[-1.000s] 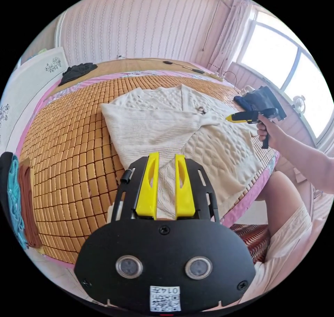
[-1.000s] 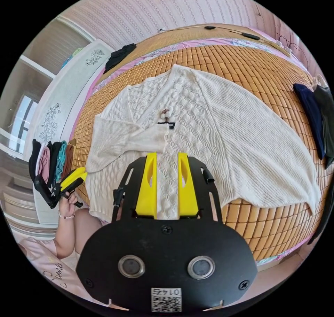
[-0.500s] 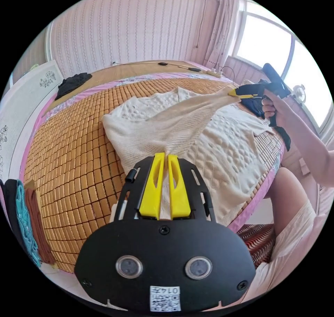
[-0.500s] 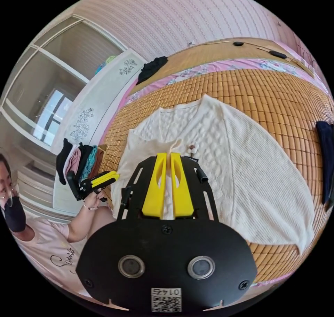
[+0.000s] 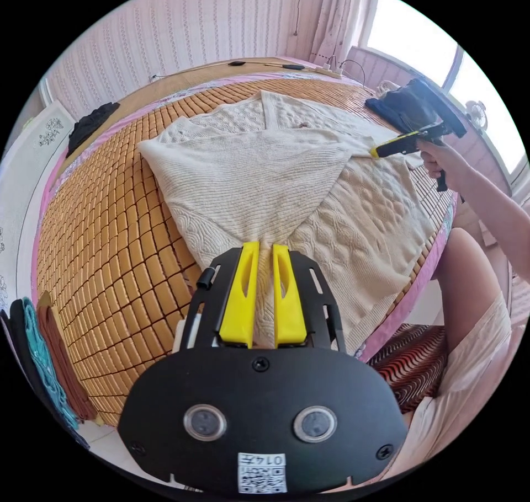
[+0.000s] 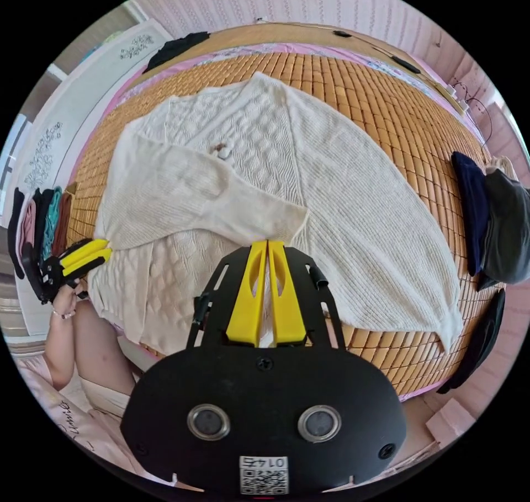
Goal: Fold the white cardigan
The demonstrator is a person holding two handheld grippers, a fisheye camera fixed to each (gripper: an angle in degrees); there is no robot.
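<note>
Left gripper view: the white cardigan (image 5: 287, 193) lies spread on a bamboo mat (image 5: 99, 231), neckline toward the far headboard, hem at the near edge by the person's leg (image 5: 461, 281). One sleeve (image 5: 259, 165) is folded across the body, its long axis running crosswise. The left gripper (image 5: 264, 254) sits over the hem area, jaws narrow w/ a strip of knit seen between them — whether they pinch it can't be told. The right gripper (image 5: 378, 151), held in a hand (image 5: 441, 163), meets the sleeve cuff.

Right gripper view: the cardigan (image 6: 309, 182) lies lengthwise away from the camera, the other sleeve stretched out toward a pile of dark clothes (image 6: 491, 220). The right gripper (image 6: 268, 247) has its jaws nearly together at the folded sleeve's cuff (image 6: 292, 218) — grip can't be told. The left gripper (image 6: 88, 254) is at the cardigan's edge, jaws slightly apart.
</note>
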